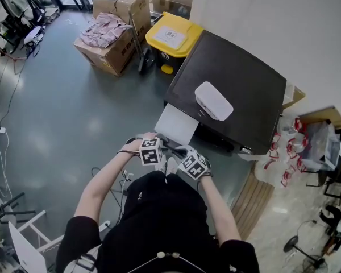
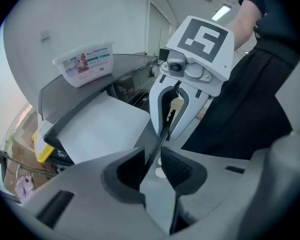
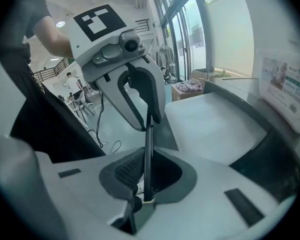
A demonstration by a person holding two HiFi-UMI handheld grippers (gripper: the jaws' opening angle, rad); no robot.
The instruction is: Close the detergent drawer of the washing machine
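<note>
The black washing machine (image 1: 238,84) has its white drawer (image 1: 176,124) pulled out toward me. A thin dark front edge of the drawer (image 2: 160,139) runs between both pairs of jaws. My left gripper (image 1: 161,144) (image 2: 152,166) straddles that edge; the edge lies against one pad and a gap shows at the other. My right gripper (image 1: 179,152) (image 3: 146,176) sits just beside it with its pads close on the same edge (image 3: 148,149). Each gripper view shows the other gripper facing it, the right gripper (image 2: 171,116) and the left gripper (image 3: 145,116).
A white lidded tub (image 1: 213,100) rests on the machine's top. A yellow-lidded bin (image 1: 171,36) and cardboard boxes with clothes (image 1: 105,36) stand behind the machine. Cables (image 1: 99,172) trail on the floor at left; clutter (image 1: 307,147) sits at right.
</note>
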